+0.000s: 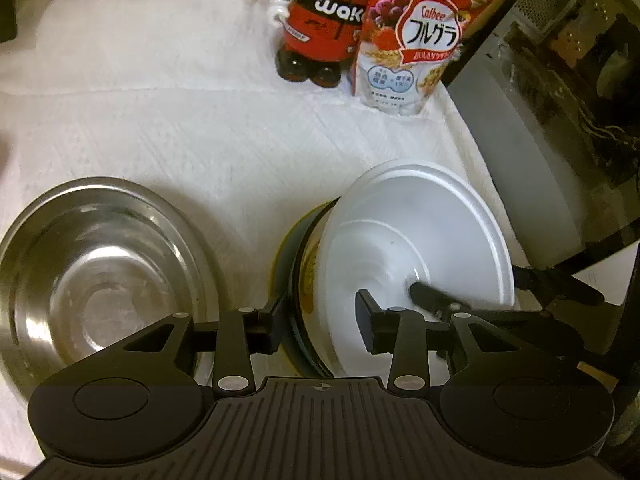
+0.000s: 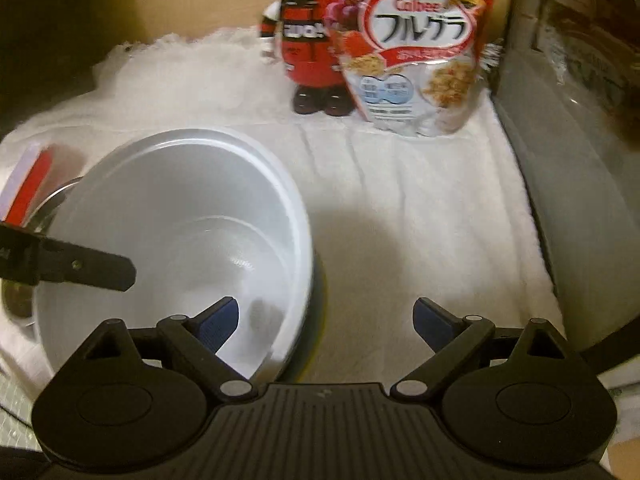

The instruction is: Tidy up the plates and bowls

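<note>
Both my grippers frame the white bowl [image 1: 416, 248] — left gripper [image 1: 320, 316] pinches the rim of the stack, white bowl nested over darker dishes [image 1: 298, 264], lower right; right gripper [image 2: 326, 320] has its jaws spread, empty. Steel bowl [image 1: 100, 272] sits lower left on the white cloth [image 1: 200, 120].

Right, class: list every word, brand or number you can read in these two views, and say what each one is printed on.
"Calbee": cereal bag, in the red-rimmed oval.
"フルグラ": same bag, large black letters under the brand.
"No.1": top of the bag, partly cut off.
"wak…": figure, white letters on its black chest band; the bag hides the rest.
Small print on the bag's blue circles and red ribbon: too small or blurred to read.
Bowls: no text.
</note>
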`<state>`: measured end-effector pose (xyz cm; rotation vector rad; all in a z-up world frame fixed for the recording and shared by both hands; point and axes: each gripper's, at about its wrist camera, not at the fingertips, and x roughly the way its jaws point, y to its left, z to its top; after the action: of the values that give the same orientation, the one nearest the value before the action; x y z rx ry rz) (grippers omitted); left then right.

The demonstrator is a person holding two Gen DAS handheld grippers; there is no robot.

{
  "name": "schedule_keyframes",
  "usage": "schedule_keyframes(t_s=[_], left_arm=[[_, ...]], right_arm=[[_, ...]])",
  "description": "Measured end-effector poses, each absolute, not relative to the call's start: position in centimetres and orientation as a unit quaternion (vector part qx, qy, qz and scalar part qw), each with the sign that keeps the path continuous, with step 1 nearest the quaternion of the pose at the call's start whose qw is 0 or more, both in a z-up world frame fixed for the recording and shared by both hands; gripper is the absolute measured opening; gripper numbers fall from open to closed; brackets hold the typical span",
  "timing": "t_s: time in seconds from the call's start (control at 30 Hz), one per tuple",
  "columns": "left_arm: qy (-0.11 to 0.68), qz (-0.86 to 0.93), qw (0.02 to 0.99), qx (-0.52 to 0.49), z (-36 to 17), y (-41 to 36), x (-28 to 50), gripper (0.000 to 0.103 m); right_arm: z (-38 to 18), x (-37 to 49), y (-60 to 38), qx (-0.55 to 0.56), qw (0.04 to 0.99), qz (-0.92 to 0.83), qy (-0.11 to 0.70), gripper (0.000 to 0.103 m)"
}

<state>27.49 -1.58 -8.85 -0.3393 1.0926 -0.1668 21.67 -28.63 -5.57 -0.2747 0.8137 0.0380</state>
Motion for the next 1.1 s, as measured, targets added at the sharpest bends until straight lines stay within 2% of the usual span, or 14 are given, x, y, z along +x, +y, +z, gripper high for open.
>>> schedule_keyframes(t_s=[0.13,0.3,0.5,0.77,1.1], left_arm=[[0.517,-0.079,0.834,-0.175,-9.1,-1.1,27.6,0.036],[0.525,-0.074,0.828,-0.184,-9.0,-0.8,28.2,0.036],[0.534,-0.072,0.823,-0.182,-8.9,-0.5,28.8,0.033],[0.550,-0.075,0.815,-0.166,-8.9,-0.9,29.5,0.031],[0.551,-0.070,0.821,-0.131,-8.4,-1.3,29.5,0.030]], right_arm=[[-6.0,22.2,-30.4,-0.082,0.900,0.028,0.428,0.095],[-6.6,23.4,-31.3,-0.012,0.876,0.059,0.478,0.084],[-7.5,23.8,-32.2,0.057,0.864,0.071,0.495,0.083],[-7.9,24.4,-31.7,0.076,0.850,0.106,0.511,0.070],[-7.4,24.4,-30.4,0.042,0.853,0.101,0.511,0.069]])
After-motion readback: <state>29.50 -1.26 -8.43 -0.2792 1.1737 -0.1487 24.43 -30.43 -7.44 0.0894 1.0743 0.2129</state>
